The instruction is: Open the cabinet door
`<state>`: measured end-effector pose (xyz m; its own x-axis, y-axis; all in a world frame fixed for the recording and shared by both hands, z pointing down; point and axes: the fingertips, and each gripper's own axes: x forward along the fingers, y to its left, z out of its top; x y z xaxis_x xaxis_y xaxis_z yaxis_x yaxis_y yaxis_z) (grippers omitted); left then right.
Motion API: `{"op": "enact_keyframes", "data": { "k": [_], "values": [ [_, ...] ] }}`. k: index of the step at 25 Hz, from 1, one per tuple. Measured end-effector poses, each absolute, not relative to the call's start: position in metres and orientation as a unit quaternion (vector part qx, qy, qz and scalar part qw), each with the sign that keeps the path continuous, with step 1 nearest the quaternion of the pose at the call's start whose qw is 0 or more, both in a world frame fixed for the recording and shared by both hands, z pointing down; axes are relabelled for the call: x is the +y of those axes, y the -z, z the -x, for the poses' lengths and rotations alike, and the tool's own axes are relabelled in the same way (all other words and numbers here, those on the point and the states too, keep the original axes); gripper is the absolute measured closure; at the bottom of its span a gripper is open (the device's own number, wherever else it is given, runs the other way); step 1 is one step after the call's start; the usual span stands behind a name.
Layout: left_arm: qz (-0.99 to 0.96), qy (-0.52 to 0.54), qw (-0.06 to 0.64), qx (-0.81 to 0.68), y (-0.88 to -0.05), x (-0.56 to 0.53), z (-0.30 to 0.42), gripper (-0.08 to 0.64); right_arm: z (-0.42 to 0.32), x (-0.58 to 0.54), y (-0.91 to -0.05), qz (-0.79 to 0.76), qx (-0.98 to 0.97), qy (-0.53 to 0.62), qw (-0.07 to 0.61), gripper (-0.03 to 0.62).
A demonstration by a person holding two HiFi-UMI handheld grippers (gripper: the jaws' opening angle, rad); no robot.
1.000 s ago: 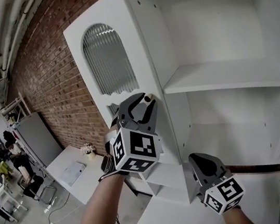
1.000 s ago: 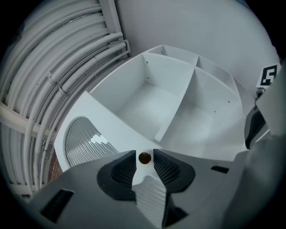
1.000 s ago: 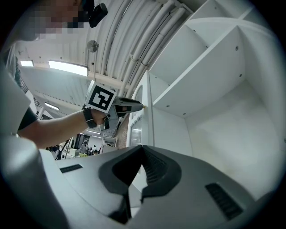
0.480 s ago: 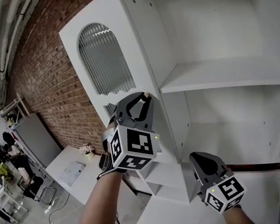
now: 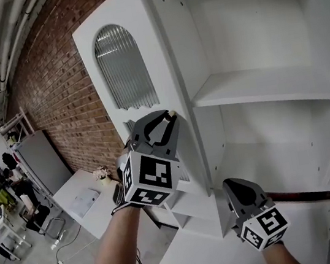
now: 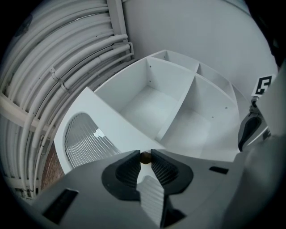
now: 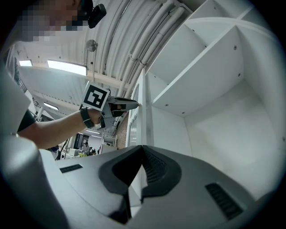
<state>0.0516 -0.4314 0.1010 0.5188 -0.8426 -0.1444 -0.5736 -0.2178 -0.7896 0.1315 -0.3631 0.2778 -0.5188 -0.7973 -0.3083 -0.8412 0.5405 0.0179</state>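
My left gripper (image 5: pixel 164 121) pinches the knob (image 6: pixel 145 156) of the door (image 5: pixel 120 67), which stands wide open left of the cabinet (image 5: pixel 270 90), and my right gripper (image 7: pixel 142 154) hangs below with jaws together on nothing, so I judge the opening is nearly done and the next move is only to release the knob gently.

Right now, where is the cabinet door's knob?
The knob sits low centre in the left gripper view, pinched between the jaws of the left gripper, on the cabinet door below its ribbed glass window.

The left tool (image 5: pixel 168 119) clasps the small knob (image 5: pixel 174 113) on the open cabinet door (image 5: pixel 128 16).
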Motion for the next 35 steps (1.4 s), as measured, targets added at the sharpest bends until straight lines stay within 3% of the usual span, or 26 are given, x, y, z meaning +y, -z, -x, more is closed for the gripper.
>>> {"op": "enact_keyframes", "data": {
  "k": [35],
  "values": [
    [0.804,0.118,0.444,0.378,-0.098,-0.352,0.028,0.482,-0.076,-0.347,-0.265,0.454,0.878,-0.103,0.109,0.589]
  ]
}}
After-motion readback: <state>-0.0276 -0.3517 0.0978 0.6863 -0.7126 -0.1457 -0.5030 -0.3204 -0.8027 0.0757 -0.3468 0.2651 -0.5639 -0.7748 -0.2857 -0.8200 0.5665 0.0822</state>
